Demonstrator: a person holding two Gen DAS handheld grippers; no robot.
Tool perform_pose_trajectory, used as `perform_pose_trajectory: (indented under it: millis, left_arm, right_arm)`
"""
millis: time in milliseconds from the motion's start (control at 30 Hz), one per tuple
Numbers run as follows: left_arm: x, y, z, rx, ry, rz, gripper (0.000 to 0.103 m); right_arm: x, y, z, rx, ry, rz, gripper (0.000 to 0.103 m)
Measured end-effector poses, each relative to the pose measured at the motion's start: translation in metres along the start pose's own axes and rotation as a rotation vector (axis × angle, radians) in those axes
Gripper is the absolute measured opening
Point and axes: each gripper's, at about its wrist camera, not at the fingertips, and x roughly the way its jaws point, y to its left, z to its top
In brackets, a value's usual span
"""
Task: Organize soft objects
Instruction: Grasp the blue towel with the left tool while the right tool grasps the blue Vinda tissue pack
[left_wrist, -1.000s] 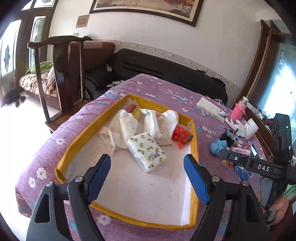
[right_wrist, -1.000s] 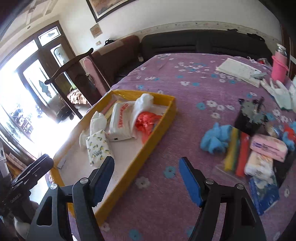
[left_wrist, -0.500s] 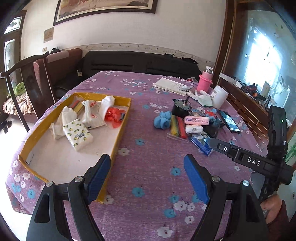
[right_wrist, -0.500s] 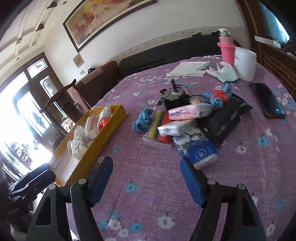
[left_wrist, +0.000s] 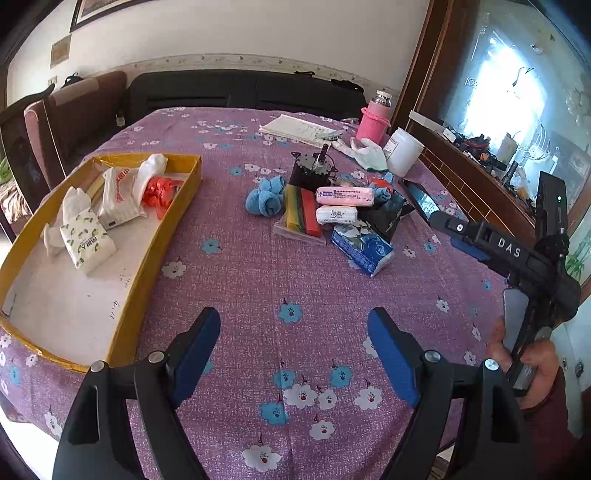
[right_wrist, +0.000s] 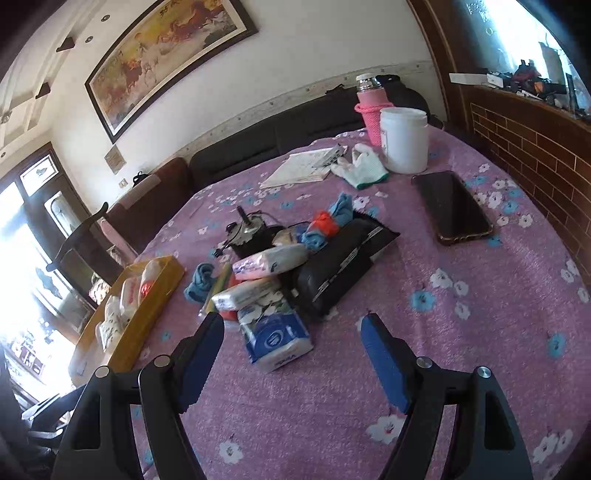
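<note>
A yellow tray (left_wrist: 173, 218) on the left of the purple table holds a lemon-print tissue pack (left_wrist: 86, 240), white bags and a red bag (left_wrist: 159, 188). A pile in the middle has a blue tissue pack (left_wrist: 364, 249) (right_wrist: 275, 338), a pink pack (left_wrist: 345, 194), a white pack (left_wrist: 337, 215), a blue cloth (left_wrist: 264, 199) and striped cloths (left_wrist: 303, 216). My left gripper (left_wrist: 293, 345) is open and empty above the table's near edge. My right gripper (right_wrist: 291, 349) is open and empty, just short of the blue tissue pack.
A black motor (left_wrist: 312, 170), a black pouch (right_wrist: 340, 266), a phone (right_wrist: 452, 206), a white jar (right_wrist: 404, 140), a pink bottle (right_wrist: 371, 107), a glove (right_wrist: 362, 170) and a notebook (left_wrist: 295, 127) lie on the table. A brick ledge (right_wrist: 535, 147) runs along the right.
Both grippers swung right, away from the tray toward the pile. The right gripper came closer to the blue tissue pack. Both stayed open.
</note>
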Motion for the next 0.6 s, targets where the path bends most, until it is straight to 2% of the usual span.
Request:
perform_pose_trajectory:
  millis: [100,233,333,433,500,567,600]
  left_arm:
    - [0.016,0.013,0.007,-0.038,0.042,-0.017,0.081]
    - [0.039,0.027,0.032,-0.077,0.087,-0.048,0.081]
    - [0.062,0.028,0.064,-0.043,0.091,-0.026,0.081]
    - [0.092,0.028,0.092,-0.015,0.085,-0.024,0.081]
    - [0.120,0.032,0.106,-0.033,0.117,-0.042,0.075]
    - [0.149,0.037,0.116,-0.055,0.163,-0.050,0.058]
    - [0.160,0.039,0.119,-0.066,0.177,-0.053,0.058]
  right_arm:
    - [0.008,-0.014,0.017,0.033,-0.043,-0.048,0.082]
    - [0.032,-0.033,0.037,0.070,-0.069,-0.098,0.083]
    - [0.044,-0.044,0.036,0.090,-0.083,-0.106,0.083]
    - [0.052,-0.054,0.034,0.101,-0.048,-0.093,0.083]
    - [0.049,-0.058,0.035,0.105,-0.062,-0.107,0.083]
    - [0.050,-0.063,0.034,0.124,-0.047,-0.091,0.084]
    - [0.052,-0.065,0.034,0.132,-0.035,-0.086,0.084]
